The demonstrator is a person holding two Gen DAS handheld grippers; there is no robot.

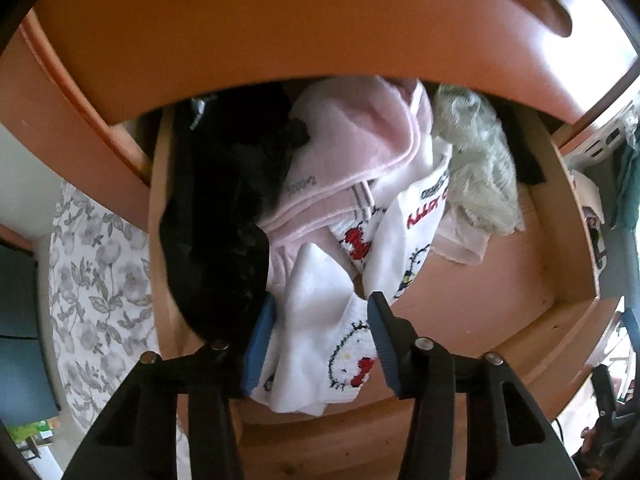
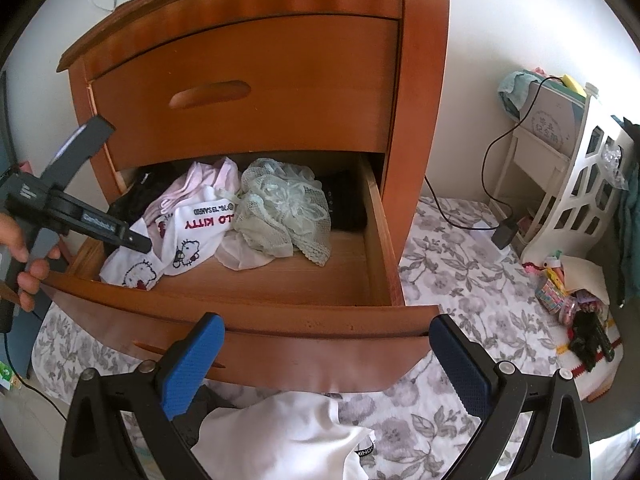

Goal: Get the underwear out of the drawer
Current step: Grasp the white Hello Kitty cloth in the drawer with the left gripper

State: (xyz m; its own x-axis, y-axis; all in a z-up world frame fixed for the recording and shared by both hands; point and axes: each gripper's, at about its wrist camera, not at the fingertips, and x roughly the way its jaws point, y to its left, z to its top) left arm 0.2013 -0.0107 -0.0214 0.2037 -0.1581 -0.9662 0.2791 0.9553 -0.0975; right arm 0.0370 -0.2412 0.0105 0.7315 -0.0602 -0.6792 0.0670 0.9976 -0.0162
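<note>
The left gripper (image 1: 320, 336), jaws spread, straddled the white cartoon-printed cotton underwear (image 1: 320, 360) at the front-left of the open wooden drawer (image 2: 280, 320), far nearer than the right gripper (image 2: 326, 364), which hung empty and spread outside the drawer front.

1. Soft daylight, bright on the wall (image 2: 472, 92) right of the drawer (image 2: 280, 320).
2. Deep shadow under the upper drawer front (image 1: 280, 40).
3. Heavy fisheye bending and dark vignette at the corners.
4. Left wrist view slightly motion-blurred.
</note>
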